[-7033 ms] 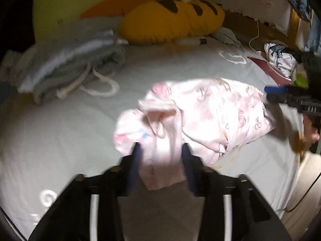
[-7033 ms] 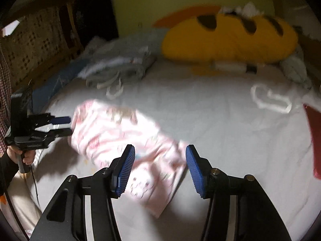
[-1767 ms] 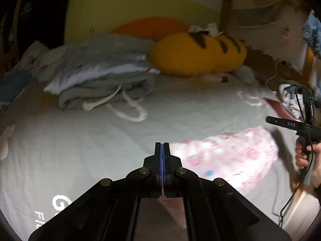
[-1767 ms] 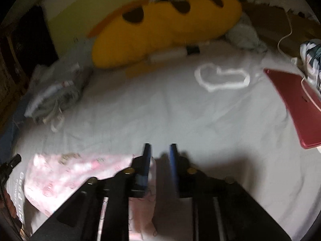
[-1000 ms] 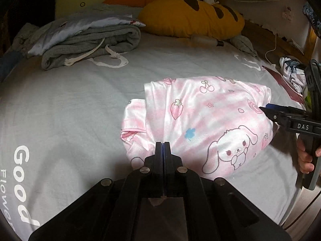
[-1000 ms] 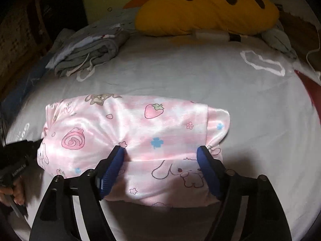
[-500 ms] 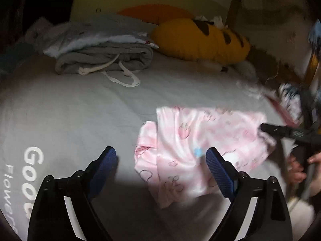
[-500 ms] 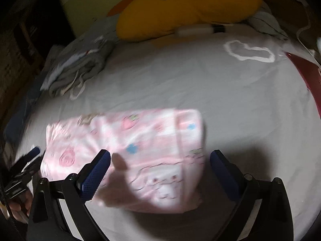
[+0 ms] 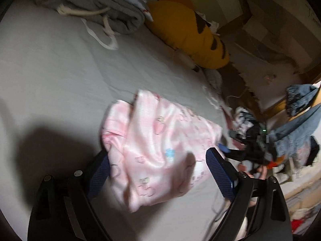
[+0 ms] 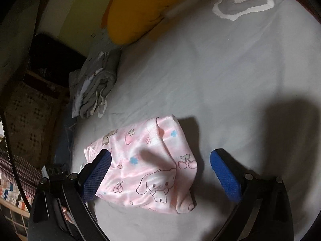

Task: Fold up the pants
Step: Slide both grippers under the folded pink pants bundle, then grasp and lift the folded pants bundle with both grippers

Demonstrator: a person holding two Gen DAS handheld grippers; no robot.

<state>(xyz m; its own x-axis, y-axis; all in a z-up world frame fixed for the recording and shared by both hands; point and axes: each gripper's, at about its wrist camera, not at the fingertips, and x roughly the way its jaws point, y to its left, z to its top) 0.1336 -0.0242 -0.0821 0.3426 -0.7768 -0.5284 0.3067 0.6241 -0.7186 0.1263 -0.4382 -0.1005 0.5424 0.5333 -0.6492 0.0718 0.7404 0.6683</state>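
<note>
The pink printed pants [image 9: 158,148] [image 10: 148,164] lie folded into a compact rectangle on the grey bed sheet [image 9: 60,70] [image 10: 220,76]. My left gripper [image 9: 158,172] hovers over their near edge with both blue pads spread wide and nothing pressed between them. My right gripper [image 10: 160,178] is likewise open, its pads standing either side of the bundle's rabbit print without touching it. In the left wrist view the right gripper [image 9: 240,150] shows at the pants' far right end, held by a hand [image 9: 258,170].
A folded grey garment with white drawstrings [image 9: 94,6] [image 10: 96,88] lies at the back left. A yellow plush pillow [image 9: 190,36] [image 10: 144,10] rests at the headboard. A white loop print [image 10: 242,4] marks the sheet. Clothes [image 9: 297,120] hang off the bed's right side.
Both grippers went from gripping the pants to open and drew back. The pants now lie released on the sheet. Both views have rolled sideways.
</note>
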